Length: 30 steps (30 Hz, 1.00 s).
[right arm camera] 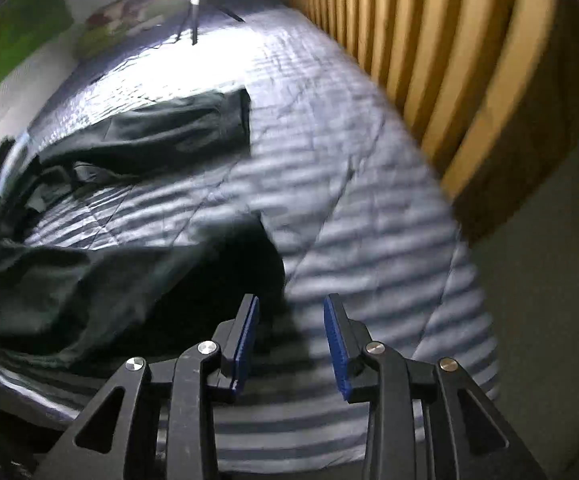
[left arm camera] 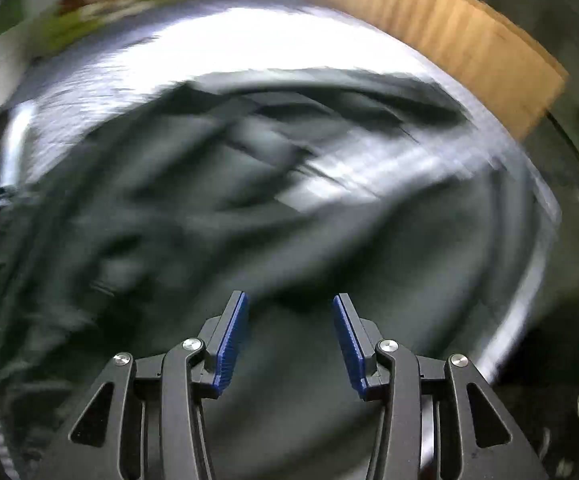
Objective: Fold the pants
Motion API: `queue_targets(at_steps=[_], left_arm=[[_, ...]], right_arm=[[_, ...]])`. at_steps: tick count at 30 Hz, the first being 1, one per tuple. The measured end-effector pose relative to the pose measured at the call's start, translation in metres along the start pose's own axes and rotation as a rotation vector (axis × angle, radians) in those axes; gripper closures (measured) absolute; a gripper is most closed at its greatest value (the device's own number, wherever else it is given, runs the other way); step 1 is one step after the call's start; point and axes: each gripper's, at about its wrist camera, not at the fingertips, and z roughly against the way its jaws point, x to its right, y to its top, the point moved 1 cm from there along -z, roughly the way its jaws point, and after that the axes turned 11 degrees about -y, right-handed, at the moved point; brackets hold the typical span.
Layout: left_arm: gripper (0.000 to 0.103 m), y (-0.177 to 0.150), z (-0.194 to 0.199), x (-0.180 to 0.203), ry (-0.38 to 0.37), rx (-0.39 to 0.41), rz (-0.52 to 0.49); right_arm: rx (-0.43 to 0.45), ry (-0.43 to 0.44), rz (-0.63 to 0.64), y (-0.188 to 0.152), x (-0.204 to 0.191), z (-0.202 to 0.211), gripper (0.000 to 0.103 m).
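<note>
Grey quilted bed (right arm camera: 349, 160), slatted wooden panel (right arm camera: 429, 40) far right. Dark pants (right arm camera: 101, 280) spread left, rumpled. Left gripper (left arm camera: 289, 306) and right gripper (right arm camera: 291, 306): fingers apart, empty (views blurred). Next, probably: flatten legs, then pinch hem corners evenly.

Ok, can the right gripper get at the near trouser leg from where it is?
Probably yes. The right gripper has its jaws apart and empty, and the dark pants lie just to its left on the striped bedcover, with nothing between them.
</note>
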Motion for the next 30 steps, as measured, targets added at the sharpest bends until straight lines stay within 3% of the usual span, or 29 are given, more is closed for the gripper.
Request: queue_targets(at_steps=[4, 6, 10, 11, 12, 14, 18, 21, 25, 28, 30], left_arm=[[0.05, -0.026, -0.037, 0.06, -0.098, -0.112, -0.123], [0.05, -0.035, -0.058, 0.085, -0.084, -0.162, -0.205], [0.05, -0.039, -0.085, 0.106, -0.033, -0.197, -0.285], [0.056, -0.037, -0.085, 0.109, -0.033, -0.185, -0.299], [0.074, -0.035, -0.084, 0.11, -0.038, -0.178, -0.304], [0.096, -0.032, -0.081, 0.109, -0.047, -0.179, -0.296], [0.101, -0.034, -0.077, 0.11, -0.049, -0.18, -0.316], [0.101, -0.039, -0.075, 0.116, -0.048, -0.173, -0.325], [0.101, -0.049, -0.074, 0.127, -0.043, -0.167, -0.351], [0.102, -0.049, -0.07, 0.129, -0.045, -0.149, -0.356], [0.102, -0.046, -0.06, 0.126, -0.04, -0.12, -0.349]], right_arm=[[-0.015, 0.014, -0.049, -0.002, 0.0, -0.007, 0.057], [-0.02, 0.066, -0.105, 0.004, 0.003, -0.009, 0.057], [-0.021, 0.077, -0.141, 0.018, 0.001, -0.011, 0.052], [-0.041, 0.093, -0.177, 0.023, 0.002, -0.013, 0.052], [-0.049, 0.107, -0.205, 0.026, 0.004, -0.011, 0.052], [-0.063, 0.132, -0.265, 0.033, 0.005, -0.004, 0.052], [-0.135, 0.233, -0.339, 0.043, -0.013, 0.014, 0.049], [-0.21, 0.1, -0.294, 0.051, -0.042, 0.007, 0.047], [-0.29, 0.057, -0.361, 0.061, -0.053, -0.014, 0.047], [-0.354, -0.082, -0.307, 0.064, -0.066, -0.035, 0.048], [-0.359, -0.094, -0.293, 0.066, -0.073, -0.041, 0.076]])
